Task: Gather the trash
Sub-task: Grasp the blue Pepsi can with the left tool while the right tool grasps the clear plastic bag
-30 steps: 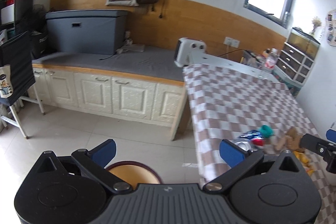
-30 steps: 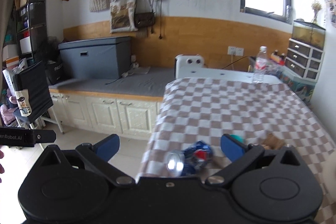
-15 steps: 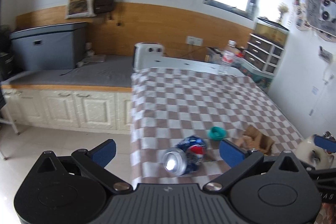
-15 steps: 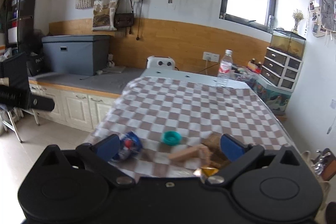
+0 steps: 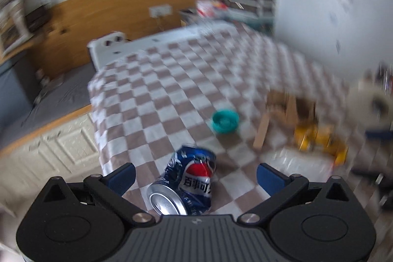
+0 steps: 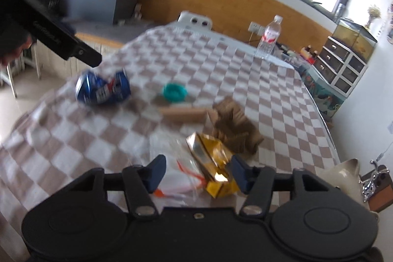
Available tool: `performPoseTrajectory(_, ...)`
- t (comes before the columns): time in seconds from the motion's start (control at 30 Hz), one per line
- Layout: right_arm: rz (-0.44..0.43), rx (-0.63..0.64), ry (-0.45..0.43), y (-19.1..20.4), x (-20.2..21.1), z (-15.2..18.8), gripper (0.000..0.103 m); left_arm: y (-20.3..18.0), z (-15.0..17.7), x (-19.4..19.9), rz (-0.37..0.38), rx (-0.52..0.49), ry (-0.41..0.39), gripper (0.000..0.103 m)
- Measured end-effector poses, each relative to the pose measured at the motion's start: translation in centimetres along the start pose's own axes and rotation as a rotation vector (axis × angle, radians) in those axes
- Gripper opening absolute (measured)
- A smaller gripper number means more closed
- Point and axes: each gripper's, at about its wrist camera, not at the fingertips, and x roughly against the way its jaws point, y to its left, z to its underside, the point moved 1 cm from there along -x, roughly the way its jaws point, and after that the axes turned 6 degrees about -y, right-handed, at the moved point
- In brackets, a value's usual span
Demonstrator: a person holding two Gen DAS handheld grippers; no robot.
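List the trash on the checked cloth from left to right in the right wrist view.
Crushed blue can → teal cap → cardboard tube → yellow wrapper → torn cardboard.

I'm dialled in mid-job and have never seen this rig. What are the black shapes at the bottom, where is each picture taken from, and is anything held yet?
Each black shape is a hand-held two-finger gripper; each camera sits on it, looking along its fingers. The left gripper is open around a crushed blue can on the checkered table. The right gripper is open over a yellow wrapper and clear plastic bag. A teal cap and cardboard scraps lie beyond. Nothing is gripped yet.
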Motion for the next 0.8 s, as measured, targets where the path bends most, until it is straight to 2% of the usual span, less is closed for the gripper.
performPoseTrajectory(0.1,0.008,0.066,0.021,0.4,-0.7,0.6,0.056,-0.8,0.6,-2.1,-0.002,-0.144,0.039,0.103)
performPoseTrajectory(0.27,0.038,0.167,0.040,1.2,-2.0,1.2,0.047,-2.6,1.6,-4.7,-0.045,-0.357,0.099,0.103)
performPoseTrajectory(0.4,0.059,0.346,0.020,3.1,-3.0,1.6,0.045,-3.8,2.3,-6.3,-0.067,-0.469,0.139,0.100)
performPoseTrajectory(0.5,0.065,0.478,0.013,4.5,-4.0,1.9,0.043,-3.9,2.8,-7.7,-0.091,-0.497,0.175,0.090)
performPoseTrajectory(0.6,0.053,0.543,0.011,5.4,-5.0,2.1,0.039,-3.4,2.5,-8.3,-0.096,-0.475,0.178,0.082)
performPoseTrajectory(0.67,0.050,0.553,0.017,5.7,-5.5,2.1,0.029,-3.1,2.2,-8.4,-0.092,-0.459,0.181,0.064)
performPoseTrajectory(0.7,0.051,0.549,0.018,5.7,-5.7,2.1,0.027,-3.0,2.1,-8.4,-0.086,-0.446,0.183,0.060)
performPoseTrajectory(0.77,0.037,0.518,0.027,5.7,-6.0,2.0,0.016,-2.6,2.2,-8.5,-0.069,-0.416,0.200,0.044)
performPoseTrajectory(0.8,0.032,0.493,0.032,5.7,-6.1,1.9,0.016,-2.5,2.3,-8.4,-0.061,-0.395,0.211,0.039)
